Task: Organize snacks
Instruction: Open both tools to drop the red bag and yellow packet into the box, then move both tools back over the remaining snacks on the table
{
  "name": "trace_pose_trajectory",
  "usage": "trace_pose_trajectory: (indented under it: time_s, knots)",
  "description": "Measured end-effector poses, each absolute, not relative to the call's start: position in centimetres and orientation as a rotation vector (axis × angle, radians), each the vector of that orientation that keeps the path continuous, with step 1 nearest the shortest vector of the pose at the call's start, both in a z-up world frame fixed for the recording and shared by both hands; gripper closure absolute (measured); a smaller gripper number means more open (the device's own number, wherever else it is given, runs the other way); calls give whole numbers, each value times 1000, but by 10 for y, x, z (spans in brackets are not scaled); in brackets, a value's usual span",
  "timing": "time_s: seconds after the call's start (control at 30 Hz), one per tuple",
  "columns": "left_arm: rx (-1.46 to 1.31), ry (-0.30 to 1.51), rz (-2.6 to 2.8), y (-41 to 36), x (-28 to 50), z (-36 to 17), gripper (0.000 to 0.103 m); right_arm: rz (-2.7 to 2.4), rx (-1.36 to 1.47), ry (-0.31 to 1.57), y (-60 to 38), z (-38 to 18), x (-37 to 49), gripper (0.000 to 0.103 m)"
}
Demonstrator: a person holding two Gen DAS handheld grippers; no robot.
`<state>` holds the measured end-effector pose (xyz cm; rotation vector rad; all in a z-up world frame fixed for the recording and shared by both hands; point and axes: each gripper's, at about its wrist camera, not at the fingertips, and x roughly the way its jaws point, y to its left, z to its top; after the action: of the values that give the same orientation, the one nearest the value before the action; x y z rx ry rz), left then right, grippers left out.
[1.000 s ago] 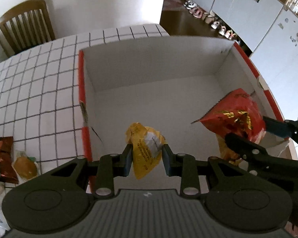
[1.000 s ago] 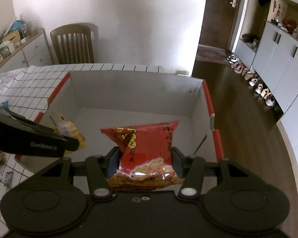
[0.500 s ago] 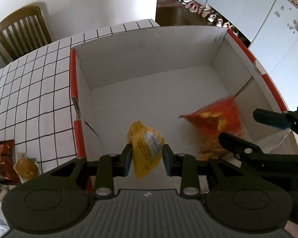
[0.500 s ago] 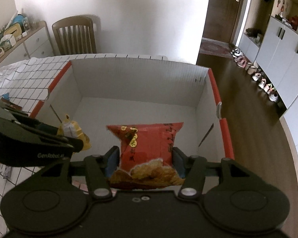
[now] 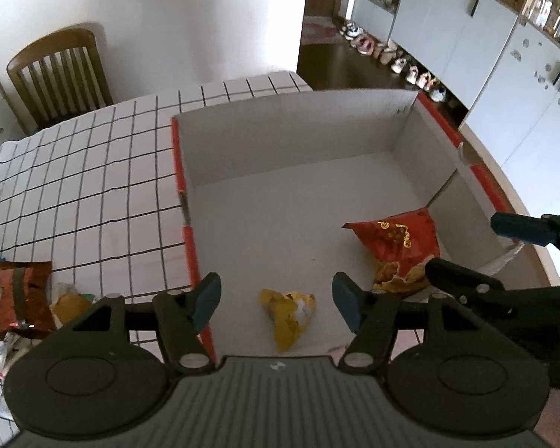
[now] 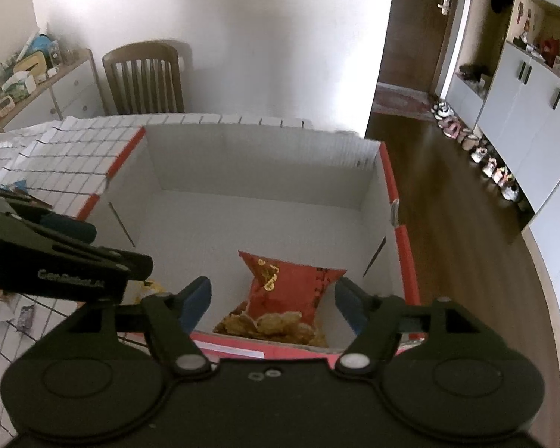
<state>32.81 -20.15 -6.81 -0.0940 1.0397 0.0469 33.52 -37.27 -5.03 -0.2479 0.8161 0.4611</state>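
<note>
One big white box (image 5: 291,138) with red edges sits on the table (image 5: 74,171). Two snack bags lie on its floor. The red bag (image 5: 395,239) is at about 4 o'clock in the left wrist view, near the right wall. The yellow bag (image 5: 289,311) is smaller and lies at 6 o'clock, close to the near wall. The two bags are apart. Outside the box, at 9 o'clock, a few more snack packs (image 5: 18,298) sit in a pile on the table.

There are two grippers. The left gripper (image 5: 276,298) hangs over the near edge of the box, right above the yellow bag. Its jaws are wide apart and hold nothing. The right gripper (image 6: 268,302) hangs over the red bag. Its jaws are wide apart too, and empty.

The table has a white cloth with dark squares. One wooden chair (image 5: 58,74) stands by the white wall at 11 o'clock. Shoes (image 6: 478,153) line the wood floor by gray cupboards (image 5: 466,37).
</note>
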Motion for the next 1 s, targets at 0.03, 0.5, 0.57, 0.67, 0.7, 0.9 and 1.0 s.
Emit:
trace_pose_trajectory:
  time_s: [0.03, 0.5, 0.57, 0.67, 0.7, 0.9, 1.0]
  knots:
    - [-97, 1032, 47, -201, 325, -65, 38, 462, -246, 811, -373, -48, 334, 27]
    - [-146, 925, 29, -170, 276, -23, 31, 485, -228, 727, -364, -6, 298, 16]
    - [-142, 911, 22, -165, 268, -17, 31, 480, -220, 715, -360, 0, 291, 14]
    - [-137, 886, 11, -157, 256, -8, 31, 477, -208, 698, -355, 9, 280, 11]
    - [-140, 881, 4, -153, 252, -6, 31, 476, -204, 692, -352, 11, 277, 11]
    - [-164, 852, -18, -130, 228, 7, 22, 470, -166, 665, -336, 24, 256, 7]
    - [-167, 833, -24, -118, 216, 12, 22, 471, -151, 660, -325, 27, 245, 6]
